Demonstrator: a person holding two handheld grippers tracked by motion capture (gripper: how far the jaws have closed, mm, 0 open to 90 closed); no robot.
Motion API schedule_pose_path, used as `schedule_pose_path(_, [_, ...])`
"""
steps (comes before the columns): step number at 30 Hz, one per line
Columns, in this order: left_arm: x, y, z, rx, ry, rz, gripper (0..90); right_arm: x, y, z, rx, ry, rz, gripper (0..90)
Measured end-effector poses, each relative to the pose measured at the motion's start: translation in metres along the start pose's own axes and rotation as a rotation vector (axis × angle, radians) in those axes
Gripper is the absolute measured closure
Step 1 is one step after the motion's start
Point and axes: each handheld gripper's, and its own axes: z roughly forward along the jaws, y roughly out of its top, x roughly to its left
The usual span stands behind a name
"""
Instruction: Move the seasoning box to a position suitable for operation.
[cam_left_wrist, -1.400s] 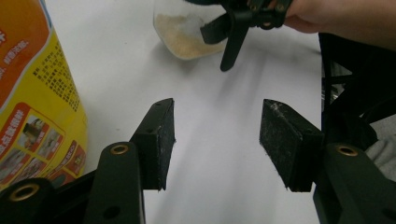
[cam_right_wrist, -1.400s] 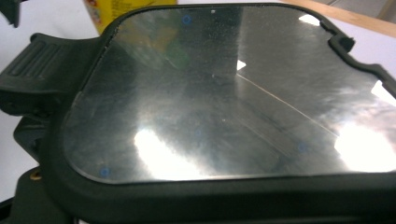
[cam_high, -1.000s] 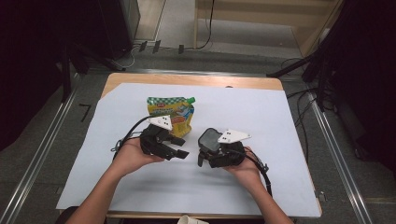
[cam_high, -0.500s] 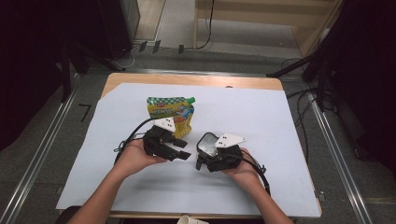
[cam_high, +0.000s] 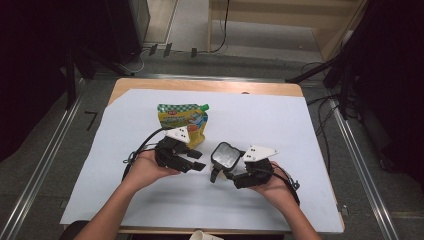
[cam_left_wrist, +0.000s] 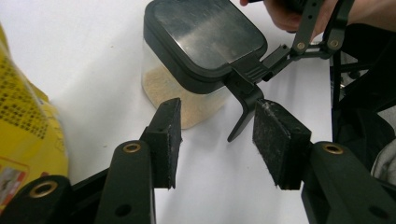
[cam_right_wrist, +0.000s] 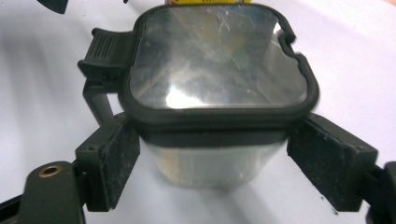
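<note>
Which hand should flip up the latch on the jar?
Probably left. The right gripper straddles the jar, steadying it, while the left gripper, jaws just closing on nothing, faces the latch.

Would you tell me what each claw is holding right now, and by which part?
The right claw grips the container by its clear sides, just under the black lid. The left claw is open and holds nothing.

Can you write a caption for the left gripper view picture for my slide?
Left gripper, jaws apart, nears the latch handle of a black-lidded jar, beside a yellow pouch.
</note>
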Motion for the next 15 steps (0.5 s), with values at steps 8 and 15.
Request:
schedule_pose_path(8, [0.002, -0.004, 0.007, 0.013, -0.007, -0.017, 60.6, -0.003, -0.007, -0.021, 0.018, -0.010, 0.025, 35.8])
schedule_pose_path(15, [0.002, -0.007, 0.014, 0.015, -0.023, -0.027, 83.6, -0.010, -0.006, -0.029, 0.010, 0.003, 0.143, 68.6])
